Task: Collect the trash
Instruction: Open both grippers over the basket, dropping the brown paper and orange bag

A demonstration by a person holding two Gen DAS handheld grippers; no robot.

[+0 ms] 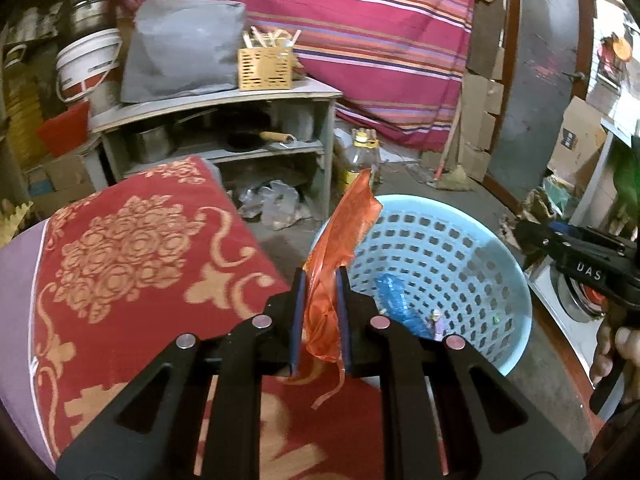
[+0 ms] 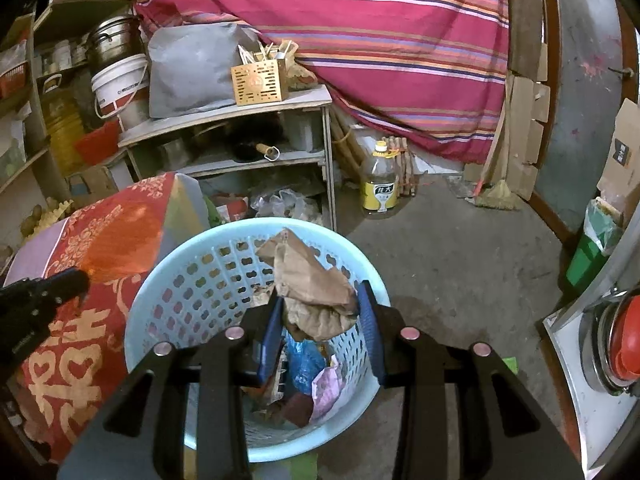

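- Cluttered home kitchen / storage corner, lived-in and rough.
- Grey open shelf unit (image 2: 248,136) holds metal pots and a dark pan; wooden utensil box (image 2: 260,82) with sticks and spoons on top.
- White plastic bucket (image 2: 120,84) and steel pot (image 2: 116,40) stacked at left.
- Cooking oil bottle (image 2: 380,180) on bare concrete floor (image 2: 460,260).
- Striped red cloth (image 2: 360,40) draped across the back.
- Broom (image 2: 494,188) leans by cardboard-patched wall.
- Gas stove burner (image 2: 612,344) at right edge.

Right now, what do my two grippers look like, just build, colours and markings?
Both are matte black linkage frames with round silver pivot pins and flat blue finger pads. The left gripper and right gripper look identical. The right gripper's body shows white lettering "UAS" in the left view. A bare hand grips it; no cables show.
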